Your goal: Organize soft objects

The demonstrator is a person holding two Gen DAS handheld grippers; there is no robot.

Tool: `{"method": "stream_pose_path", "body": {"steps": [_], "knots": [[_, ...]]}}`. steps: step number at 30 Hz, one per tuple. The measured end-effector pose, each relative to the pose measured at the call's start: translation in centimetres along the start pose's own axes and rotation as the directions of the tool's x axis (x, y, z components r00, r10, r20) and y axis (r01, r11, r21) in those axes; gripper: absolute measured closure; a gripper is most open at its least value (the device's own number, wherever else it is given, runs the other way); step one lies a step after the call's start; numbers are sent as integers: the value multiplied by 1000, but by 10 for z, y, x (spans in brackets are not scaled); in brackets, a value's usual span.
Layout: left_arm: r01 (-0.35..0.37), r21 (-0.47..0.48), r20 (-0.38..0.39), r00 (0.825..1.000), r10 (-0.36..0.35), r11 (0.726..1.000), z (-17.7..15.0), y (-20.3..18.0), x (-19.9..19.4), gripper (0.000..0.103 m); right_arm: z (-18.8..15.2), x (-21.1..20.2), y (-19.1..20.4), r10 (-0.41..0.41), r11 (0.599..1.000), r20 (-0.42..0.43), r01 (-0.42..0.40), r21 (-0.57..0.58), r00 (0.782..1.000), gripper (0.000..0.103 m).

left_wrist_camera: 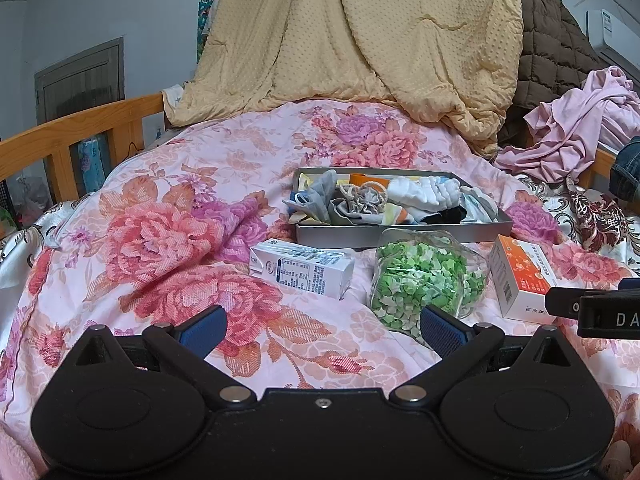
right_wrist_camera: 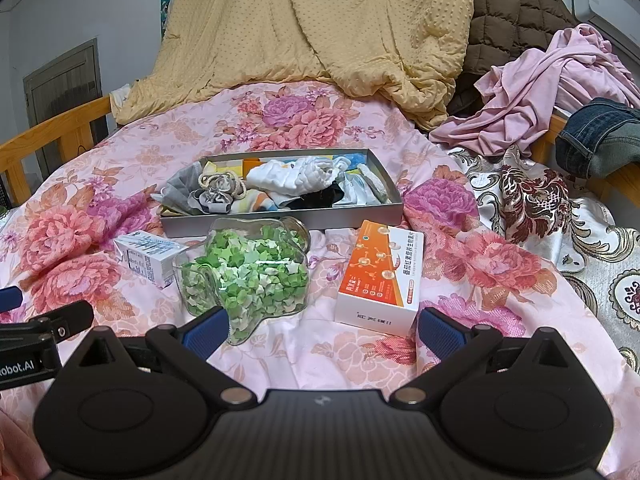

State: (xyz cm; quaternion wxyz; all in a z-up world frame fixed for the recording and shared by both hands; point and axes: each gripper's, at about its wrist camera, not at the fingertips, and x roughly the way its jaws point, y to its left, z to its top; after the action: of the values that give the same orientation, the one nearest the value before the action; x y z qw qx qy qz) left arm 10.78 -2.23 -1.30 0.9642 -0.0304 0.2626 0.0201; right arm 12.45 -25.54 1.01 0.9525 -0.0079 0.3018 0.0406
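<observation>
here | left gripper (left_wrist_camera: 322, 330) and right gripper (right_wrist_camera: 322, 330) both spread, empty | only right view shows jeans (right_wrist_camera: 600, 136) at bed's right edge whole

Both the left gripper (left_wrist_camera: 322, 326) and the right gripper (right_wrist_camera: 322, 326) have black bodies, blue ribbed finger pads (left_wrist_camera: 442, 326), silver pivot screws and round covers.

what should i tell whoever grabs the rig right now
Left gripper: open, holding nothing, low over the floral quilt.
Right gripper: open, holding nothing.
Grey tray mid-bed is already full of socks and small cloth items.
In front of it lie a milk carton, a jar of green paper stars and an orange box.
Left to do: pink clothes and jeans remain loose at the right.
</observation>
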Motion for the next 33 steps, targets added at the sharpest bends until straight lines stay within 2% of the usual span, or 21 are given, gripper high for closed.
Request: {"method": "stream_pose_path", "body": {"steps": [33], "knots": [[5, -20, 4, 1000, -5, 1000, -1, 3, -2, 1, 1, 0, 0, 0, 1000, -1, 0, 0, 1000, 0]]}}
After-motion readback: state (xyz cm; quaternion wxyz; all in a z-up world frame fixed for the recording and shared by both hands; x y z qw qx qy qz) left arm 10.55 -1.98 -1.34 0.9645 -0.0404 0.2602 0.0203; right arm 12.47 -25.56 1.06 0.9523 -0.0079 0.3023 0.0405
